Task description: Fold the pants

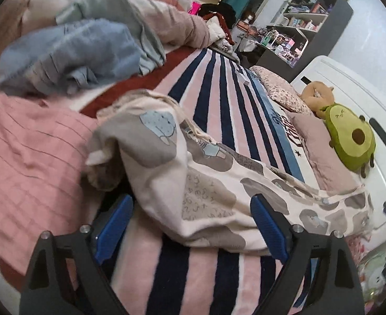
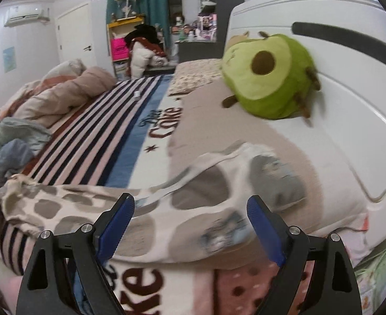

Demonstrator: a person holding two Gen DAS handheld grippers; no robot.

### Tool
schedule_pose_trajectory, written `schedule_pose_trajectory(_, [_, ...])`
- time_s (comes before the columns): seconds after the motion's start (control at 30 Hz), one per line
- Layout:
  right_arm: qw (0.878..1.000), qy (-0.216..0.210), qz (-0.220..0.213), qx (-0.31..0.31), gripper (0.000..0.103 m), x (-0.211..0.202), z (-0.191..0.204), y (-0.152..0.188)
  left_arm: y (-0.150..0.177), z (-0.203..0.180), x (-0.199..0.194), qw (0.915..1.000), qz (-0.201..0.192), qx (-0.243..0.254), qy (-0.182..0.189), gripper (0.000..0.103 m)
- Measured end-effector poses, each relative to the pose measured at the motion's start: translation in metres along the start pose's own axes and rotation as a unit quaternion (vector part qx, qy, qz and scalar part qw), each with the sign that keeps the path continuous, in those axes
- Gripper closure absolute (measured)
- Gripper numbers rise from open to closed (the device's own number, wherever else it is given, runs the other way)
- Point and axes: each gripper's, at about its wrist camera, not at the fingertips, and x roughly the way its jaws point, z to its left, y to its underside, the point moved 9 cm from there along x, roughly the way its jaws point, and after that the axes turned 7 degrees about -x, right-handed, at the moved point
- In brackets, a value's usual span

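Observation:
The pants [image 1: 193, 183] are cream with grey patches and small blue prints. They lie stretched across the striped bed cover [image 1: 219, 92], waistband and drawstring bunched at the left. My left gripper [image 1: 191, 212] is open, its blue pads either side of the waist end, low over the fabric. In the right wrist view the pants [image 2: 166, 210] run from the left edge to the leg end by the pillow. My right gripper [image 2: 190, 210] is open, with the leg end between its blue pads.
A pink ribbed garment [image 1: 27, 152] lies left of the pants. Blue and grey clothes [image 1: 69, 52] are piled behind. An avocado plush [image 2: 269, 76] leans on the white headboard [image 2: 350, 105]. A beige pillow [image 2: 245, 136] lies under the leg end. A rumpled duvet [image 2: 62, 92] lies at the far side.

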Motion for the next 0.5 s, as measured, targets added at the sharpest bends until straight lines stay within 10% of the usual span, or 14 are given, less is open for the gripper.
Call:
schedule_pose_trajectory(0.3, [0.999,0.006,0.033,0.018,0.018,0.030,0.001,0.021,-0.041,0.001,0.042,0.9971,-0.070,0.002,-0.028,0.019])
schedule_pose_trajectory(0.43, [0.999,-0.002,0.039,0.030,0.018,0.038,-0.001,0.029,-0.057,0.000,0.047,0.9948,-0.092,-0.004,-0.043,0.086])
schedule_pose_trajectory(0.5, [0.999,-0.008,0.040,0.037,0.018,0.039,-0.003,0.032,-0.066,-0.009,0.039,0.9924,-0.112,0.014,-0.050,0.088])
